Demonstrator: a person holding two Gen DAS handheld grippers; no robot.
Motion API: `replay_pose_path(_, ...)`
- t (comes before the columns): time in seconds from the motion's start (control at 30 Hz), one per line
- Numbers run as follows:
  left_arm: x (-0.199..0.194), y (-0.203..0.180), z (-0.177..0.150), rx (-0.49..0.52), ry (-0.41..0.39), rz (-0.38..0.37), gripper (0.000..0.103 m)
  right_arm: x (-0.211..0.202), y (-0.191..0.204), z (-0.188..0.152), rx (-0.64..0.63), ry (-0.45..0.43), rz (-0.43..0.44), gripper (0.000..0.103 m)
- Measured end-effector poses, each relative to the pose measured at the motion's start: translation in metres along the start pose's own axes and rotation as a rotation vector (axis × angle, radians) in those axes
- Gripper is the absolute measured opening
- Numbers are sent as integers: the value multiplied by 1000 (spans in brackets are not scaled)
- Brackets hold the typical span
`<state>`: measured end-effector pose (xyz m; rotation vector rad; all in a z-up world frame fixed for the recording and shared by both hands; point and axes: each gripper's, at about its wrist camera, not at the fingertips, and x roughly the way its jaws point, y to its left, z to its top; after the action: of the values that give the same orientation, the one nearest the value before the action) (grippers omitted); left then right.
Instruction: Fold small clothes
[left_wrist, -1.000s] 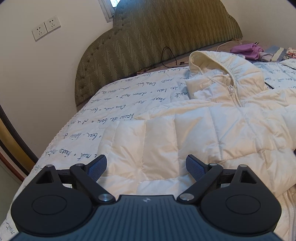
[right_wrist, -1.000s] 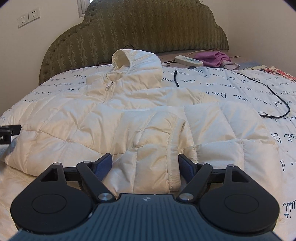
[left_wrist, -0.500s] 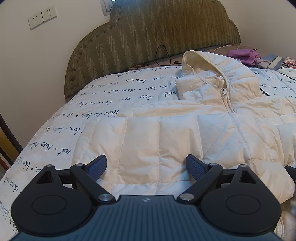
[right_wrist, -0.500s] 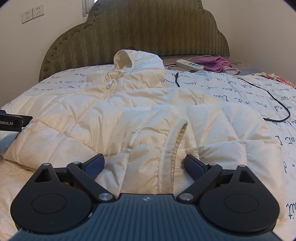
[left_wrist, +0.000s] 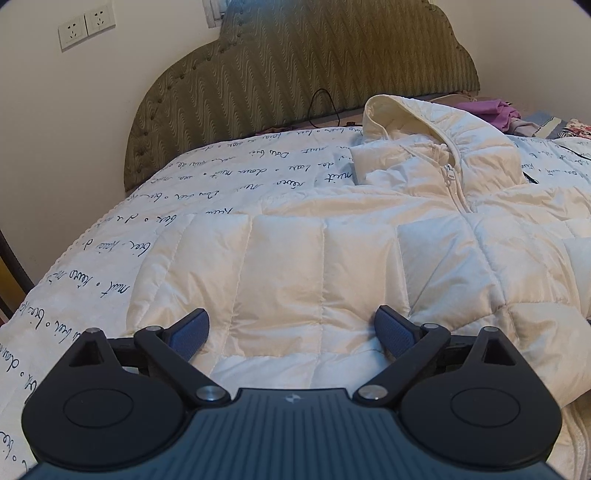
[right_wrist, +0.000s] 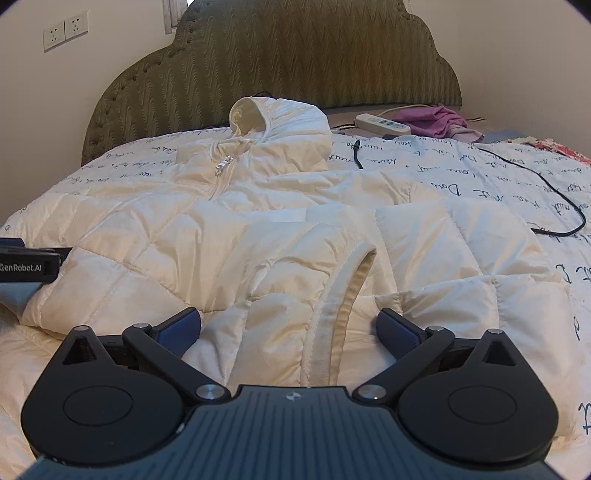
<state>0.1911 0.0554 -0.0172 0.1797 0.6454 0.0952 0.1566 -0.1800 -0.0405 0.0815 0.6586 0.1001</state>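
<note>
Both the left gripper (left_wrist: 291, 330) and the right gripper (right_wrist: 288, 328) hold their jaws spread wide and grip nothing. Each hovers low over a folded-in sleeve of the cream puffer jacket (right_wrist: 258, 229), which lies front-up with its hood toward the headboard (right_wrist: 295, 66).

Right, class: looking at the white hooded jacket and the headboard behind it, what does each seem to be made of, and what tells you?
White quilted hooded jacket: probably thin, faintly shiny synthetic shell over soft filling; stitched channels puff up between seams. Olive scalloped headboard: apparently padded woven fabric, matt, with a wavy zigzag pattern and a row of studs along its edge.
</note>
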Motion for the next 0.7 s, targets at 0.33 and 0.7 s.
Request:
replay_pose_path(0.33, 0, -2, -11, 5, -43, 3, 98, -27, 13, 61, -115, -28, -66, 102)
replay_pose_path(0.7, 1, -1, -14, 1, -53, -5, 99, 49, 58, 168, -287, -86, -136, 99)
